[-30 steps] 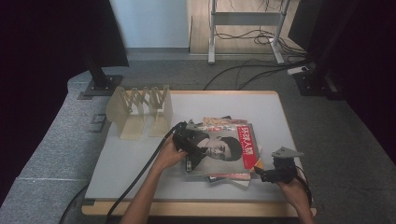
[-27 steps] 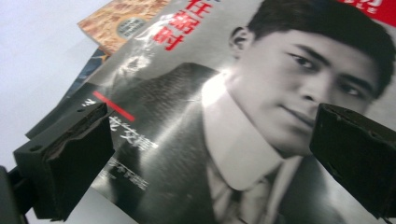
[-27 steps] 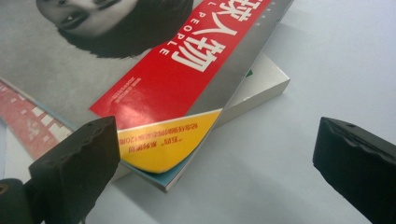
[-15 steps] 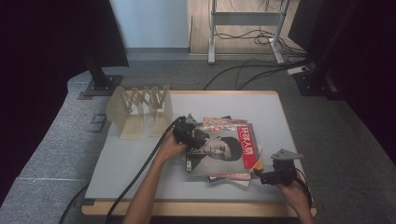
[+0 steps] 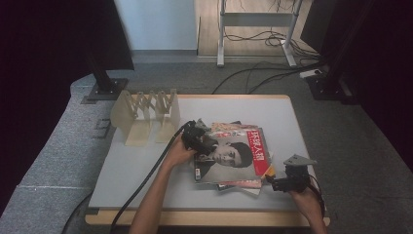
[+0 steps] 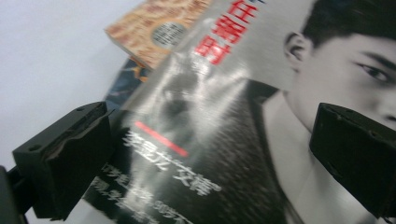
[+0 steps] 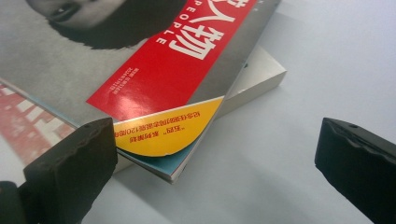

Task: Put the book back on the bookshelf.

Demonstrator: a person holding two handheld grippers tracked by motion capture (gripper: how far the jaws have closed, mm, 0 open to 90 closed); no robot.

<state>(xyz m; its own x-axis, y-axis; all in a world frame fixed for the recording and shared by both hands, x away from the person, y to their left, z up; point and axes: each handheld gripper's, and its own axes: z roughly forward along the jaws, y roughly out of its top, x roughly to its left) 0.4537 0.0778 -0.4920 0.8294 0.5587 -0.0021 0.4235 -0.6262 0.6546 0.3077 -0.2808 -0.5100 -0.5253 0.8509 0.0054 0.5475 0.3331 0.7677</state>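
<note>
1. Your left gripper [image 5: 195, 139] sits over the near-left corner of the top magazine [image 5: 229, 158], jaws wide apart with nothing between them. Lower it squarely so one jaw slips under the cover edge.
2. Your right gripper [image 5: 280, 184] waits just off the stack's right corner, jaws also spread and empty. In the right gripper view the yellow corner flap [image 7: 170, 133] lies between them; come in low along the table.
3. The magazine lies flat on top of a small stack [image 5: 238, 185] at mid-table. Grip the top one alone, not the books beneath.
4. The grey tabletop [image 5: 146, 170] is smooth, so the stack may slide. The wooden file rack [image 5: 146, 117] stands left; cables trail across the floor behind.
</note>
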